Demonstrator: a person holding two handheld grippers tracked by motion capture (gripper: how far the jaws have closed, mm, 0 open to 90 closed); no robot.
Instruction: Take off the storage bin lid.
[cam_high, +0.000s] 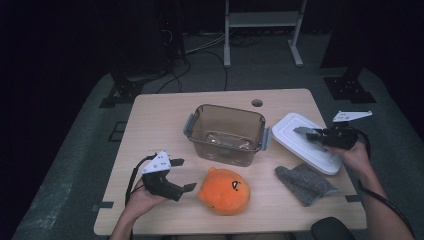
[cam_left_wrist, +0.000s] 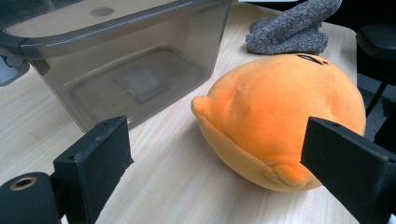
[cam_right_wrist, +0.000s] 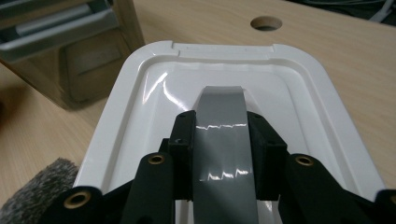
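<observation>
My left gripper (cam_high: 184, 174) rests on the table at the front left, open, with nothing between its jaws. An orange plush toy (cam_high: 225, 191) lies just to its right; in the left gripper view the plush (cam_left_wrist: 280, 112) sits ahead of the open gripper (cam_left_wrist: 215, 144), close to the right jaw. My right gripper (cam_high: 309, 134) hovers low over a white lid (cam_high: 312, 156) at the right. It is shut on a grey roll of tape (cam_right_wrist: 222, 154), held edge-on between the jaws of the gripper (cam_right_wrist: 222, 119) above the lid (cam_right_wrist: 154, 93).
A clear smoky bin (cam_high: 225, 107) with grey side latches stands open at the table's middle, nothing in it (cam_left_wrist: 140, 46). A grey knitted cloth (cam_high: 305, 182) lies in front of the lid. A cable hole (cam_high: 257, 103) is at the table's far edge.
</observation>
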